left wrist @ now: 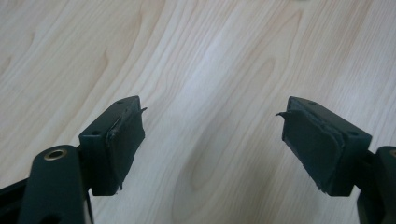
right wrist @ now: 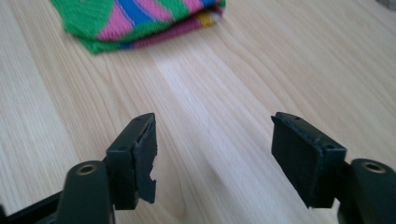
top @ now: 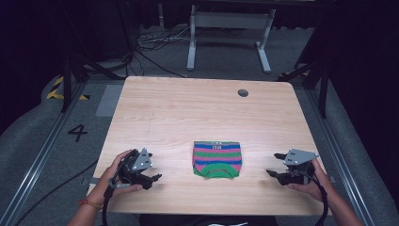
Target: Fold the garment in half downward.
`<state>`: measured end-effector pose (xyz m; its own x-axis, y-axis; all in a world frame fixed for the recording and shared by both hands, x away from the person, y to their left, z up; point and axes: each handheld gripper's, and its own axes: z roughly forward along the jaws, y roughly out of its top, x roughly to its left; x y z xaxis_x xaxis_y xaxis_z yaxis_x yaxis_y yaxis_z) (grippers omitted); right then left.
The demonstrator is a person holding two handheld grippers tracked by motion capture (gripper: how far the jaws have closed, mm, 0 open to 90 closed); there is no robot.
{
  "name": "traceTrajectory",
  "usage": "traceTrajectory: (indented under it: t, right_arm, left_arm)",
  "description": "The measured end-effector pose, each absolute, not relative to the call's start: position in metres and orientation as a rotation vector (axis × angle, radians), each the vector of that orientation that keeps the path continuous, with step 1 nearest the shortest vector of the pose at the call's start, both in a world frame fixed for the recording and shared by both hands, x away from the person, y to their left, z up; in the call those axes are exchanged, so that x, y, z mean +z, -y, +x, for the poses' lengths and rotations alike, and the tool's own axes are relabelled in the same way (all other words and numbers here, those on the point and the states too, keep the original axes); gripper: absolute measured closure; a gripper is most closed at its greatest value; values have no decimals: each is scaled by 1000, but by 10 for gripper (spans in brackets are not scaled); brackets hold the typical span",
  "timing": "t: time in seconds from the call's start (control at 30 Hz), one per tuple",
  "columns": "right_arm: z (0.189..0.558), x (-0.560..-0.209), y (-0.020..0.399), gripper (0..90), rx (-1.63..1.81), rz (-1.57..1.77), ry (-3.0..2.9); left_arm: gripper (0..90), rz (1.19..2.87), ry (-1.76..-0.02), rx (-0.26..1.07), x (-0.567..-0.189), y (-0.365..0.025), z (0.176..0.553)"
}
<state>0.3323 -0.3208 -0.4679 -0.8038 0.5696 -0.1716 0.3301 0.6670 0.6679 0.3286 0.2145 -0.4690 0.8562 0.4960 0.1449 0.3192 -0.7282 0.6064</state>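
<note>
Grippers flank a folded striped sweater (top: pixel 217 159) on a wooden table (top: pixel 188 113). The left gripper (top: pixel 153 179), jaws parted and empty, sits near the table's left front edge; the right gripper (top: pixel 275 165), likewise agape with nothing between its pads, hovers well apart, right of the garment.

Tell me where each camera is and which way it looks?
High view: sits above the person's side, looks forward and down at the table; both hands show, left tool and right tool either side of the folded striped garment.
Left gripper view: rides on the left tool, looks down at bare wood; its open jaws show.
Right gripper view: rides on the right tool, faces the garment; open jaws show.
Shared: high and right gripper views both show the garment.
</note>
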Motion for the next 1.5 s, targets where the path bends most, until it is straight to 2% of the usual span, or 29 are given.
traceTrajectory:
  t: [0.3,0.6,0.7,0.77,1.5]
  right_arm:
    - [320,-483,351,258,888,836,-2488]
    - [311,-498,384,216,953,1018,-2425]
    - [309,-502,391,187,990,1083,-2396]
    - [308,-504,393,186,1011,1101,-2386]
    - [310,-506,395,150,1027,1144,-2377]
  left_arm:
    - [182,2466,-719,398,-485,-252,325]
    - [167,2368,-812,352,-492,-271,319]
    - [164,2294,-860,291,-498,-277,319]
    - [143,2270,-872,290,-500,-280,319]
    - [142,2258,-897,302,-501,-281,318]
